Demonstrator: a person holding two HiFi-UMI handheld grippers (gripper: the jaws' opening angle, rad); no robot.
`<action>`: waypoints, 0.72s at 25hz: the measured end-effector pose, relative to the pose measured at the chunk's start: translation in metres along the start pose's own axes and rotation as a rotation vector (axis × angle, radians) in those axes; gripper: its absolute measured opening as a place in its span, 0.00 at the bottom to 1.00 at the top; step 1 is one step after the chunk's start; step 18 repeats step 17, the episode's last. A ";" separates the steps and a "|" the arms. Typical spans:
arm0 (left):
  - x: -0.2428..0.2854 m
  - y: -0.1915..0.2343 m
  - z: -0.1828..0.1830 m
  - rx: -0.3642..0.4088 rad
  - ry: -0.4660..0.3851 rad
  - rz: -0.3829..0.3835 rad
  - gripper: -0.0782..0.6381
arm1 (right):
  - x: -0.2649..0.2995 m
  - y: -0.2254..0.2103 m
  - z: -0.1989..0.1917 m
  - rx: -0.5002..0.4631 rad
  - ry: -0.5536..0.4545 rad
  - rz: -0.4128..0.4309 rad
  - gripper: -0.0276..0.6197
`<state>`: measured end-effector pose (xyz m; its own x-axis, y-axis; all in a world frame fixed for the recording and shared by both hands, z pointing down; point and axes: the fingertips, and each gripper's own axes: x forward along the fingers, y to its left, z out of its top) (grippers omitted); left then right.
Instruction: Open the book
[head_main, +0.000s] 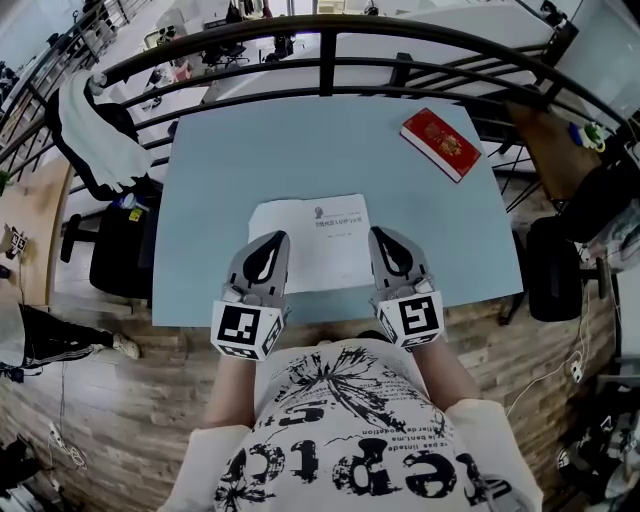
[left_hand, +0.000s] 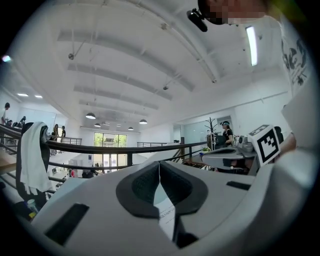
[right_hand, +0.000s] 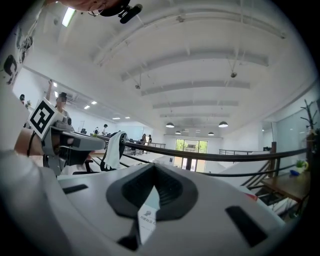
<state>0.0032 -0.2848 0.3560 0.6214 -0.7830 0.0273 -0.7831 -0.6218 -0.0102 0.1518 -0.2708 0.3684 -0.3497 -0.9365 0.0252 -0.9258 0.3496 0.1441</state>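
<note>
A thin white book (head_main: 312, 240) lies closed and flat in the middle of the light blue table (head_main: 300, 140), with small print near its far edge. My left gripper (head_main: 278, 240) hovers over the book's left edge and my right gripper (head_main: 378, 235) over its right edge, both pointing away from me. In the left gripper view the jaws (left_hand: 159, 164) meet at the tips with nothing between them; a strip of the white book (left_hand: 166, 215) shows below. The right gripper (right_hand: 153, 167) is likewise shut and empty above the white book (right_hand: 147, 217).
A red book (head_main: 441, 143) lies near the table's far right corner. A black metal railing (head_main: 330, 60) runs behind the table, with a white cloth (head_main: 100, 140) hung on it at the left. A dark chair (head_main: 555, 270) stands to the right.
</note>
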 end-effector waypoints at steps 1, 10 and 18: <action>0.001 0.000 0.000 0.000 -0.001 0.002 0.14 | 0.001 0.000 0.000 -0.003 0.002 0.005 0.06; 0.007 0.002 0.002 0.022 0.001 0.007 0.14 | 0.007 -0.005 -0.002 -0.014 0.007 -0.003 0.06; 0.008 0.006 0.003 0.017 -0.009 0.008 0.14 | 0.009 -0.005 0.000 -0.029 0.008 -0.008 0.06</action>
